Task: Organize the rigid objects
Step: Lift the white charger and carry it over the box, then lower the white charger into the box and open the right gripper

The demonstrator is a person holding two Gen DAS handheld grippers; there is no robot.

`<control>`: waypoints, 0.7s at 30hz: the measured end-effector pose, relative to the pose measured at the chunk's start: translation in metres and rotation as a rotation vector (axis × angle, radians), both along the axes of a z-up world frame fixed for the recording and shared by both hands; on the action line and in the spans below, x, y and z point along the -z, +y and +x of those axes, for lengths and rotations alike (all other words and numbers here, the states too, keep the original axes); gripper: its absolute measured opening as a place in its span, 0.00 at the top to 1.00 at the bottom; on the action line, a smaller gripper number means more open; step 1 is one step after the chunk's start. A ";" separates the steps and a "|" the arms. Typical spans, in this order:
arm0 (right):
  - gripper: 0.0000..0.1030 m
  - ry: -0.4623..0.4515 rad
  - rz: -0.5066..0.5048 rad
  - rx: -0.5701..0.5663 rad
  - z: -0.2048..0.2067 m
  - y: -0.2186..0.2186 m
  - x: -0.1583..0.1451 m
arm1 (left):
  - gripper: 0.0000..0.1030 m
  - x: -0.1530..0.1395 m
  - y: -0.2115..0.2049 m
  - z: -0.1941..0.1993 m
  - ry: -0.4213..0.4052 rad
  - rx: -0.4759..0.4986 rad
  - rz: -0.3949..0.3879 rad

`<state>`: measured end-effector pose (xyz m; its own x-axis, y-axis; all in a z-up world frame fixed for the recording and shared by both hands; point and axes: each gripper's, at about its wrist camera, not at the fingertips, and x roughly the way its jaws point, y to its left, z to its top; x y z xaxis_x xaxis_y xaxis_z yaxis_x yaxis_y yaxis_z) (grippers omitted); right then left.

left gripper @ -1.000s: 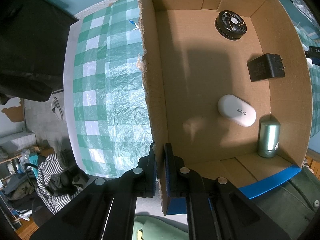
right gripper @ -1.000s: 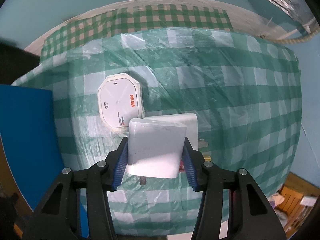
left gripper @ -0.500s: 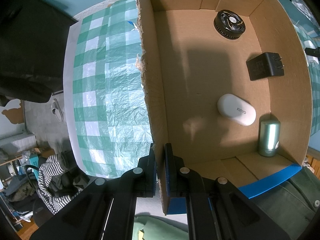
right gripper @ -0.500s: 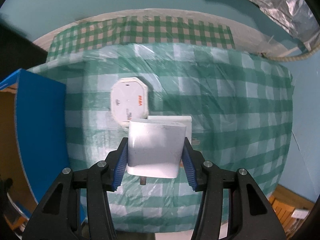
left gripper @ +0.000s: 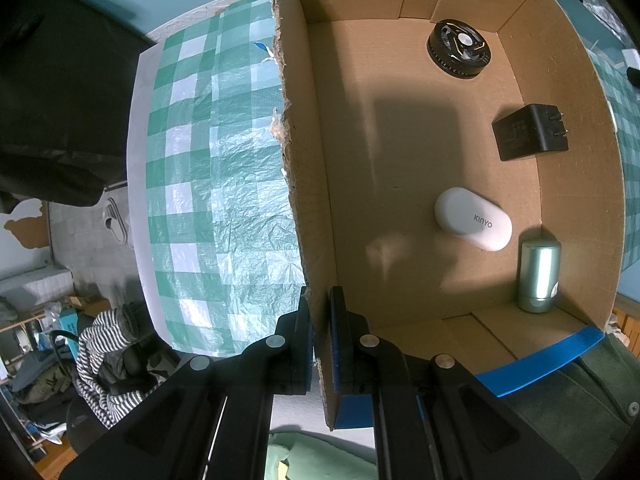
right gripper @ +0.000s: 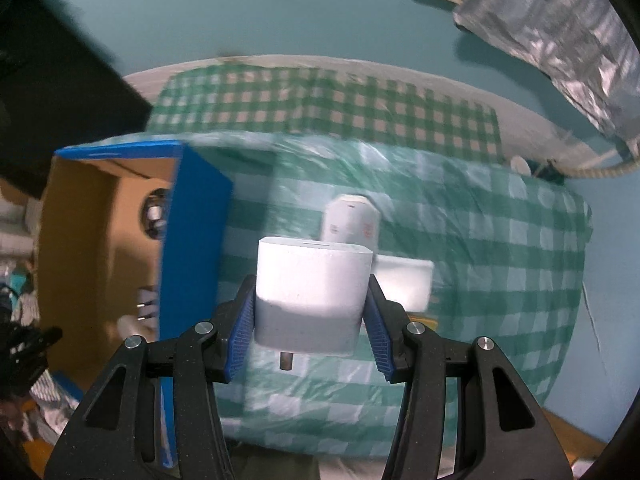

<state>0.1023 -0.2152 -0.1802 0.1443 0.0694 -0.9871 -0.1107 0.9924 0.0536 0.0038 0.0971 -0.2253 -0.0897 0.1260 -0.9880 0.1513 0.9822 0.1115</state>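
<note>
In the right wrist view the cardboard box point(right gripper: 100, 240) occupies the left of the frame, its blue outer wall facing the right gripper point(right gripper: 310, 312), which sits at lower centre clamped on a white charger point(right gripper: 312, 292). The charger is gripped across its width, one metal pin showing at its underside, its broad face toward the camera. The box opening therefore lies to the left of the jaws and, by judgement, the coming move is a carry leftward over the blue wall before release. Right of centre, two pale items remain on the checked tablecloth point(right gripper: 480, 280): an octagonal white case point(right gripper: 352, 220) and a white block point(right gripper: 404, 284) partly hidden behind the charger. In the left wrist view the left gripper point(left gripper: 320, 344) is clenched on the box's torn left wall at lower centre, steadying it. Inside, toward the right, lie a black round device point(left gripper: 459, 49), a black adapter point(left gripper: 528, 132), a white case point(left gripper: 472, 219) and a green cylinder point(left gripper: 538, 276). The floor is teal; clutter fills the lower left.
</note>
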 end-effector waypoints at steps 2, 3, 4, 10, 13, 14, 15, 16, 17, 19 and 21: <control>0.51 -0.006 0.009 -0.024 -0.001 0.009 -0.006 | 0.93 0.000 0.000 0.000 0.000 0.000 0.000; 0.51 -0.009 0.014 -0.038 -0.002 0.014 -0.008 | 0.93 0.000 0.000 0.000 0.000 0.000 0.000; 0.51 -0.012 0.018 -0.051 -0.002 0.019 -0.011 | 0.93 0.000 0.000 0.000 0.000 0.000 0.000; 0.51 -0.019 0.034 -0.123 -0.006 0.046 -0.018 | 0.93 0.000 0.000 0.000 0.000 0.000 0.000; 0.51 -0.017 0.042 -0.164 -0.008 0.060 -0.020 | 0.93 0.000 0.000 0.000 -0.001 -0.001 0.000; 0.51 -0.017 0.044 -0.177 -0.009 0.065 -0.020 | 0.93 0.000 0.000 0.000 -0.001 -0.001 0.000; 0.51 -0.016 0.047 -0.193 -0.009 0.070 -0.021 | 0.93 0.000 0.000 0.000 0.000 0.000 0.000; 0.51 -0.017 0.049 -0.205 -0.010 0.074 -0.021 | 0.93 0.000 0.000 0.000 -0.001 0.000 0.001; 0.51 -0.016 0.052 -0.222 -0.011 0.079 -0.021 | 0.93 0.000 0.000 0.000 0.000 0.000 0.001; 0.51 -0.015 0.059 -0.246 -0.012 0.086 -0.022 | 0.93 0.000 0.000 0.000 0.000 0.000 0.000; 0.51 -0.017 0.058 -0.270 -0.013 0.096 -0.021 | 0.93 0.000 0.000 0.000 0.000 0.000 0.000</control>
